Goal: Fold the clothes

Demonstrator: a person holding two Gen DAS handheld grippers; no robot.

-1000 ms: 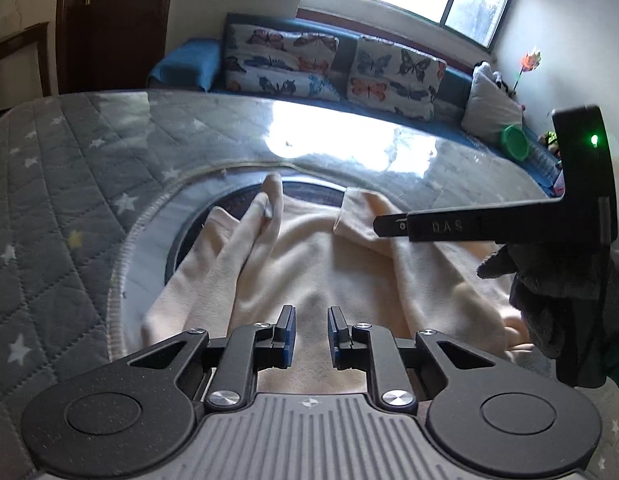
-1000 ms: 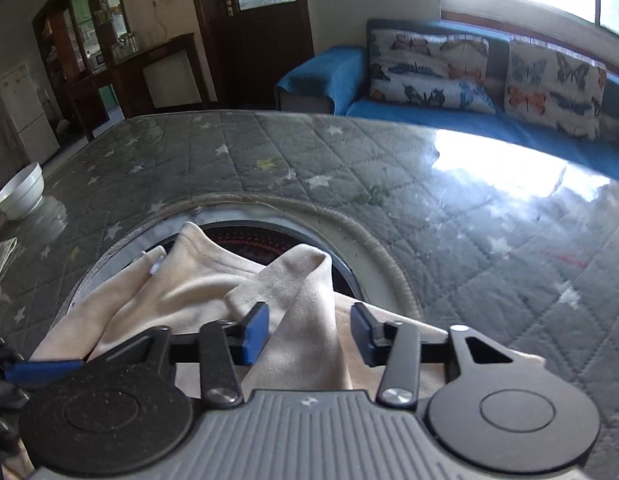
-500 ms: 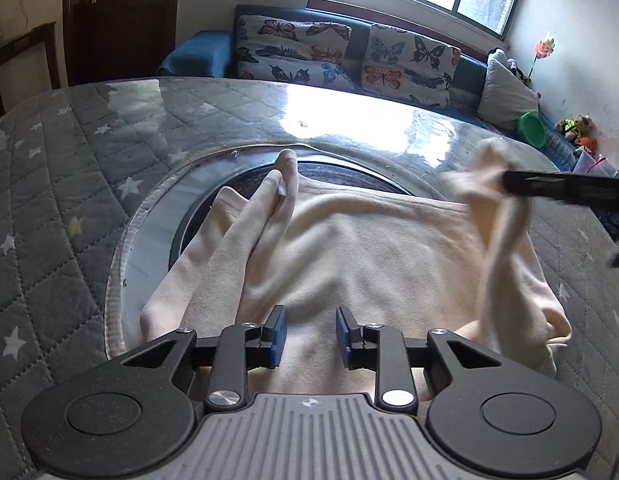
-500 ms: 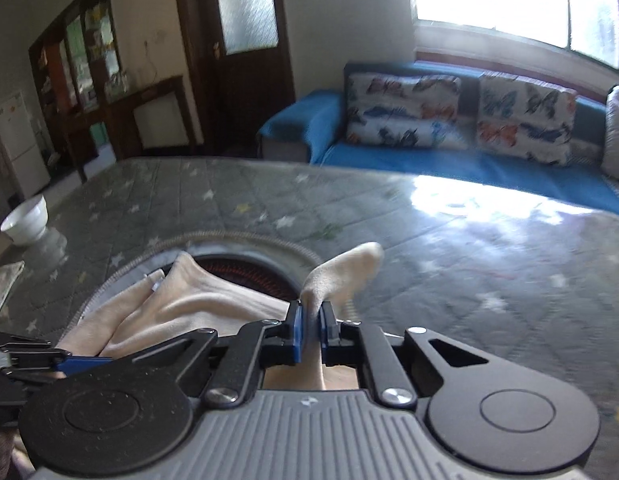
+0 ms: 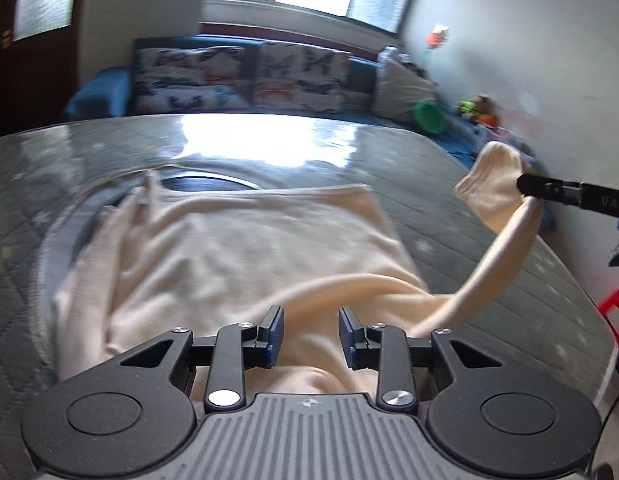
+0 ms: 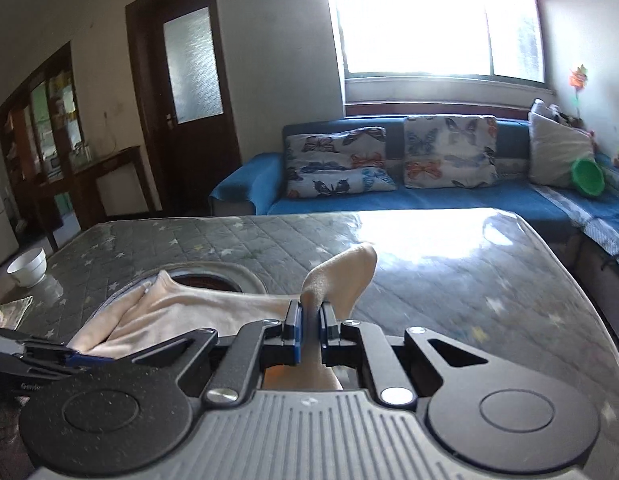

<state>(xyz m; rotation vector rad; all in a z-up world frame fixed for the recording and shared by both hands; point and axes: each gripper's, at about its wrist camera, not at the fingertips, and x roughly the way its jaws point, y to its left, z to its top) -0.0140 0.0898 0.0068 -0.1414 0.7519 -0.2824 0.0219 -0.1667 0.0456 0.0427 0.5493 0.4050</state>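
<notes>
My right gripper (image 6: 308, 330) is clamped on the cream garment's (image 5: 249, 252) sleeve (image 5: 494, 188), which may slip free because my left gripper (image 5: 310, 334), jaws apart above the cloth, anchors nothing.

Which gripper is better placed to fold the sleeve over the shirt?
Right. The right gripper is shut on the sleeve, lifted off the table; the left gripper is open over the shirt.
</notes>
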